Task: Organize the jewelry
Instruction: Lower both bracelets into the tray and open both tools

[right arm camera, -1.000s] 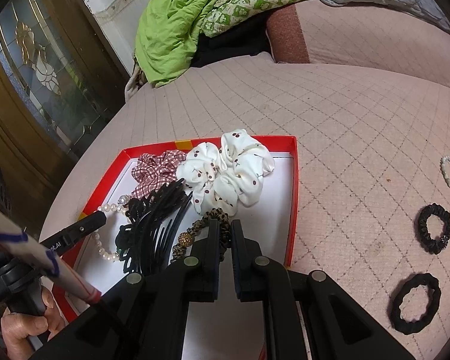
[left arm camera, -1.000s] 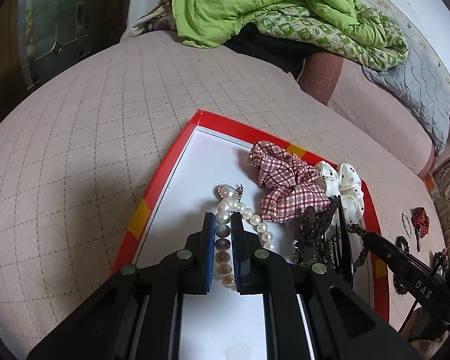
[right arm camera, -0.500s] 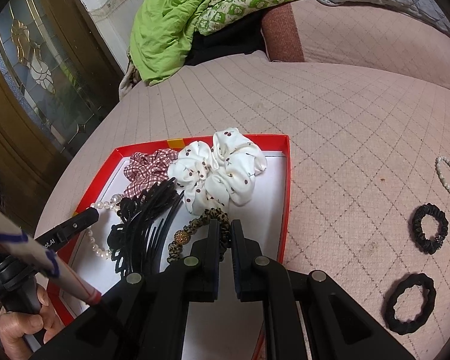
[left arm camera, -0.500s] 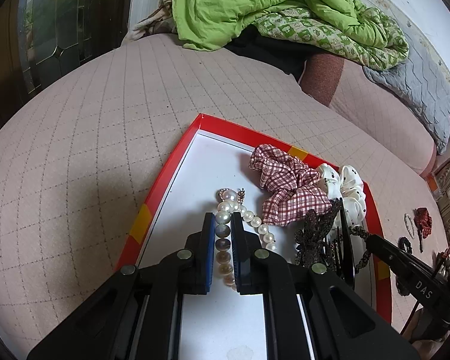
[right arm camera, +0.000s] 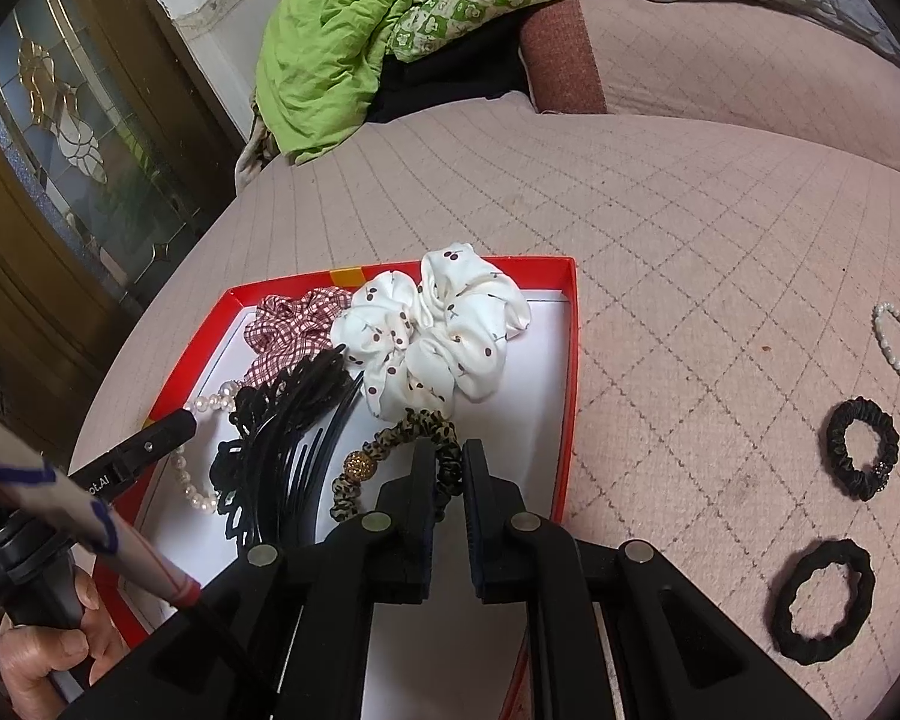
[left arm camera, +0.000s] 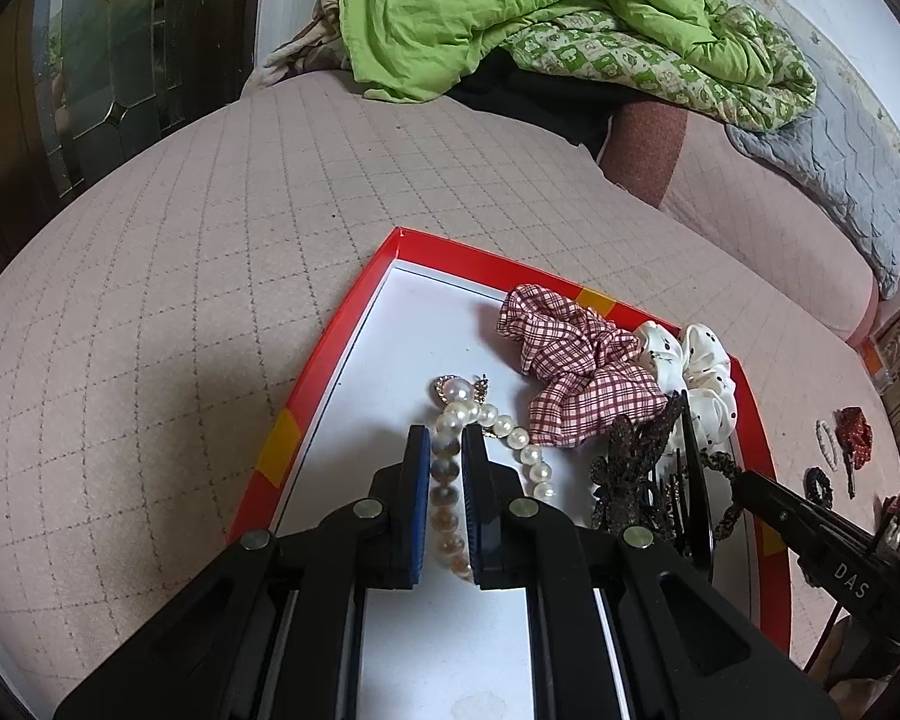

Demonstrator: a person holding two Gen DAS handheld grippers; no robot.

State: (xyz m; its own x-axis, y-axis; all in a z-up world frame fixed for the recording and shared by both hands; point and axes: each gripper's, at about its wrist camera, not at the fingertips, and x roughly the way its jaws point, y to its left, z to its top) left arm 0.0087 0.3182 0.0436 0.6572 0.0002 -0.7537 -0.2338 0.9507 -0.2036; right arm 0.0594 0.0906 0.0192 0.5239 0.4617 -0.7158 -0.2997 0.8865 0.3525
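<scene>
The pearl string (left arm camera: 513, 438) lies in the red tray (left arm camera: 330, 354) on its white floor, a larger pearl with a gold setting at its far end, and the left gripper (left arm camera: 446, 447) pinches a run of its beads between blue-edged fingers (left arm camera: 419, 468); the beads in the grip look greyish and brown, the free ones white. The rest of the string curves off to the right toward the black comb (left arm camera: 636, 468). In the right wrist view the right gripper (right arm camera: 448, 462) has its jaws nearly together around the leopard band (right arm camera: 414, 438), which carries a gold glittery bead at its left; the fabric sits between the pads and they appear to clamp it. Close around both pieces the tray is crowded: a red checked scrunchie (left arm camera: 576, 372) at the far rim, a white cherry-print scrunchie (right arm camera: 444, 336) beside it, and the comb with long teeth lying between pearls and band, overlapping the white scrunchie's edge. The comb and the left gripper's black tip (right arm camera: 144, 450) stand between the two grips. Outside the tray, on the pink quilted bed (right arm camera: 690, 240), lie two black scrunchies (right arm camera: 861, 447) and a small pearl bracelet (right arm camera: 897, 345), well apart from the tray. A hand (right arm camera: 42, 654) grips a handle at lower left. A green quilt (left arm camera: 510, 12) is heaped at the bed's far side.
</scene>
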